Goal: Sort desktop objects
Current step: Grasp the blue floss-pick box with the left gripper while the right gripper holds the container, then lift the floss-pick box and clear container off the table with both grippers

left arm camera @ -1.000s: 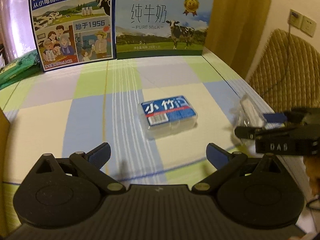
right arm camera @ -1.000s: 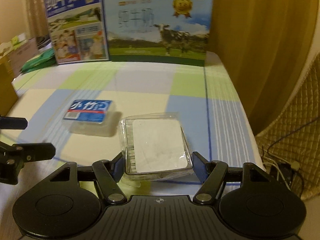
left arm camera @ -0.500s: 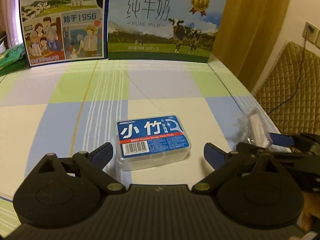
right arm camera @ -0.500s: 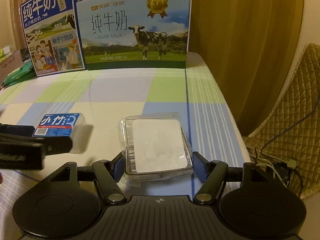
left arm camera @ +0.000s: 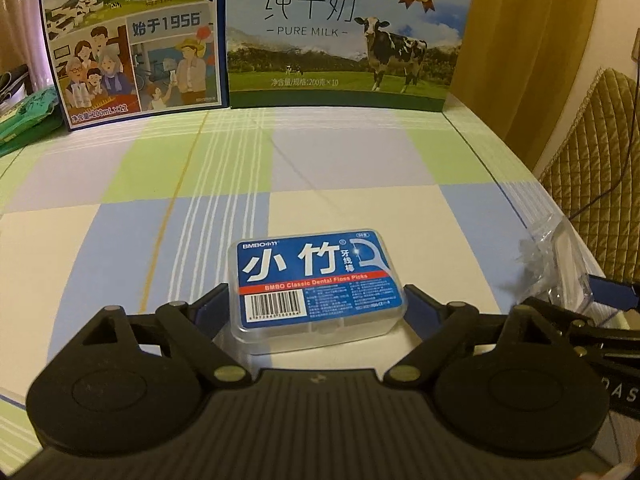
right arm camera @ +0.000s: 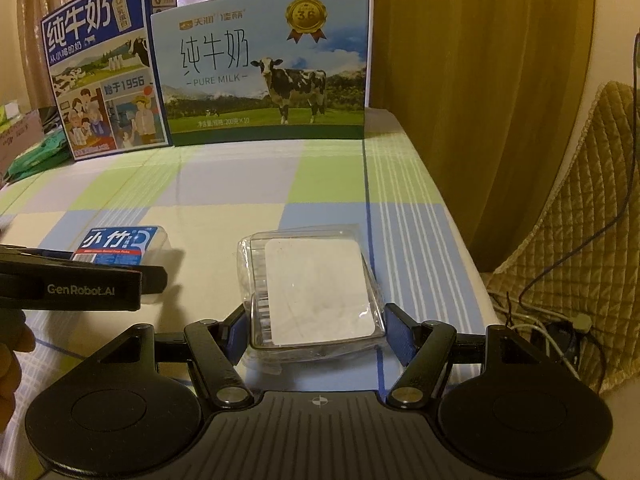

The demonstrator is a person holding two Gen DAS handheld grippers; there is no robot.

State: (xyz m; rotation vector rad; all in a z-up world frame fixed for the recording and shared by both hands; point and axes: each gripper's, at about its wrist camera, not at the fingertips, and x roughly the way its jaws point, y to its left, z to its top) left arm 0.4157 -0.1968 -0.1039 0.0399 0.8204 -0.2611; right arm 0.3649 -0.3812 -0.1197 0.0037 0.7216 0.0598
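A: Nearest in the left wrist view, what sits by the left gripper (left arm camera: 316, 304)?

B: The dental floss box (left arm camera: 316, 280), between its blue pads; the jaws stand wide and whether they touch the box I cannot tell. A second ago that box lay well ahead on the tablecloth (left arm camera: 160, 184); it has since come right between the fingers.

A: And the right gripper (right arm camera: 316, 326)?

B: It clasps the clear plastic box (right arm camera: 314, 292) on both sides, as it did a second ago. The left gripper's black body, marked "GenRobot.AI", crosses at 9 o'clock and hides part of the floss box.

A: Any writing on the floss box?

B: "BMBO Classic Dental Floss Picks", over a barcode.

A: Farther off?

B: At 12 o'clock stands a milk carton (left arm camera: 344, 36) reading "PURE MILK"; at 11 o'clock a blue milk carton (left arm camera: 132, 40) with "1956". A green packet (left arm camera: 24, 120) lies at 10 o'clock, a quilted chair (right arm camera: 580, 208) at 3 o'clock.
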